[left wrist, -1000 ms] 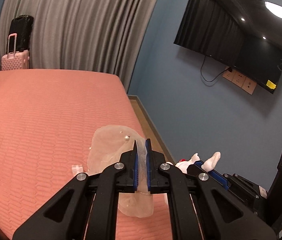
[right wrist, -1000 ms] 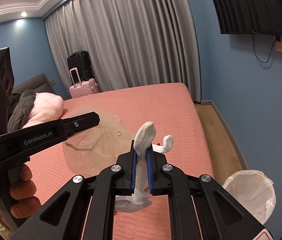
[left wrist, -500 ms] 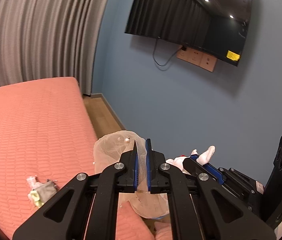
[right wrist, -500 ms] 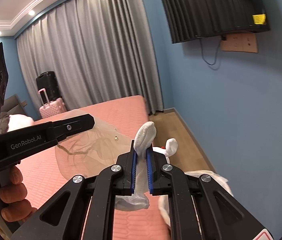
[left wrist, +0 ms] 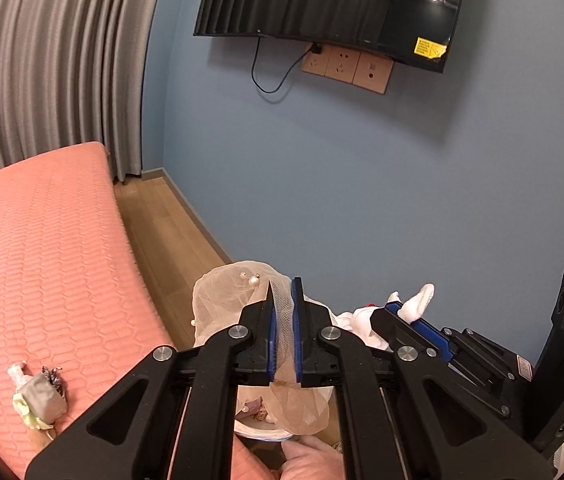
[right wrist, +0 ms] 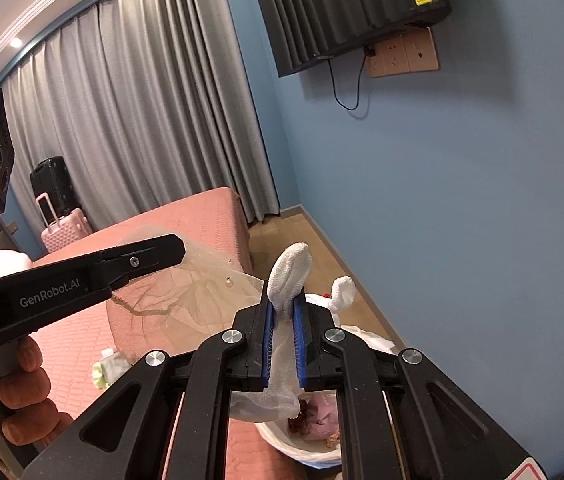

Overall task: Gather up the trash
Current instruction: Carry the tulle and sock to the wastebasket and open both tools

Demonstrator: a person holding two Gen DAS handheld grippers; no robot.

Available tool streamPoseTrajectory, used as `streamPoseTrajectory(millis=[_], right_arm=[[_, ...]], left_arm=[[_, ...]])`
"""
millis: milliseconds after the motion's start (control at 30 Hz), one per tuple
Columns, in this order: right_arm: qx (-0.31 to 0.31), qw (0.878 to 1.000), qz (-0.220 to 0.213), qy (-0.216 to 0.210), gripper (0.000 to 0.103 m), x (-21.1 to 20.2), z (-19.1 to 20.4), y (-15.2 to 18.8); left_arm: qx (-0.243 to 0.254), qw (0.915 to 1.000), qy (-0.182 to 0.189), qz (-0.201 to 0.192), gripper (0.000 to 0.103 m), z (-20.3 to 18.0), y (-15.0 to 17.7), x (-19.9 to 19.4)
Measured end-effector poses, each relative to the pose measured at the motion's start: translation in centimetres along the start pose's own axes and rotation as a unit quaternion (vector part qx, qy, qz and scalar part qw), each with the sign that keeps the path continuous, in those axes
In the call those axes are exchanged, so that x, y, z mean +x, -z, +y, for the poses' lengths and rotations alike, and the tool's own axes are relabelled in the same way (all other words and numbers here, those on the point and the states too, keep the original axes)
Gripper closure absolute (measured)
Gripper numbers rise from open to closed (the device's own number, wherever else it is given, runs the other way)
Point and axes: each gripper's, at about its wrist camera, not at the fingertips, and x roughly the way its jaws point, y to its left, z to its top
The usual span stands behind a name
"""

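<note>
On the left, a small crumpled wad (left wrist: 38,398) of grey and pale scraps lies on the salmon quilted bed (left wrist: 42,248), near its edge, not yet picked up. Just to the right, the left gripper (left wrist: 284,336) is clamped on a sheer beige mesh piece studded with pearls (left wrist: 226,300), which balloons out ahead of the fingers and hangs below them. Under it, beside the bed, sits a white-lined trash bin (right wrist: 314,446); in the right wrist view pink and brownish scraps are already inside.

Further right, the right gripper (right wrist: 284,344) is pinched shut on a white sock-like cloth (right wrist: 290,276), whose rounded end sticks up past the fingertips while the rest trails down toward the bin mouth. A second white rounded end (right wrist: 342,286) shows just beyond it; whether it belongs to the same item I cannot tell.

The step in hand looks like the carry to the bin, with both pieces held over or close to its opening. The next move probably calls for centring each piece over the liner, then letting the jaws part so the pieces drop. The mesh is light and clingy, so it may snag on a pad and need a small shake. After that, the wad on the bed remains to be fetched.
</note>
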Motion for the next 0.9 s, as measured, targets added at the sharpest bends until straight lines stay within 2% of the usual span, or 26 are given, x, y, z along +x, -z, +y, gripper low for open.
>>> streamPoseTrajectory(millis=[233,333,367,400,467,500,633,800,867,900], right_arm=[[0.007,1.0,0.014,0.008,0.095,1.5,-1.3,0.7],[0.012,1.0,0.018,0.009,0.095,2.0,-1.6,1.0],[0.014,1.0,0.02,0.008,0.095,2.2,-1.7,1.1],[0.016,1.0,0.022,0.007,0.095,2.4,-1.8,1.2],[0.017,1.0,0.024,0.006,0.095,2.7,-1.8,1.3],[0.017,1.0,0.025,0.006,0.095,2.9,-1.7,1.3],[0.019,0.999,0.029,0.003,0.089,3.4,-1.5,1.6],[0.015,0.999,0.03,0.004,0.088,3.6,-0.8,1.9],[0.014,0.999,0.03,0.004,0.085,3.6,-0.7,2.0],[0.013,0.999,0.029,0.004,0.08,3.6,-0.6,2.0]], left_arm=[[-0.006,0.9997,0.013,0.018,0.097,-0.7,0.2,2.6],[-0.012,0.9993,0.017,0.031,0.089,-0.7,0.3,3.6],[-0.015,0.9993,0.014,0.032,0.078,-0.7,0.3,3.9],[-0.018,0.9993,0.01,0.031,0.063,-0.6,0.4,4.0],[-0.029,0.9994,0.0,0.017,0.046,-0.5,0.5,3.9],[-0.031,0.9995,-0.002,0.011,0.043,-0.4,0.5,3.8],[-0.029,0.9995,-0.007,0.014,0.042,-0.3,0.3,3.9],[-0.025,0.9995,-0.018,0.005,0.042,0.2,0.4,3.3],[-0.023,0.9995,-0.022,0.004,0.042,0.4,0.5,3.2],[-0.025,0.9994,-0.024,0.004,0.042,0.6,0.6,3.1]])
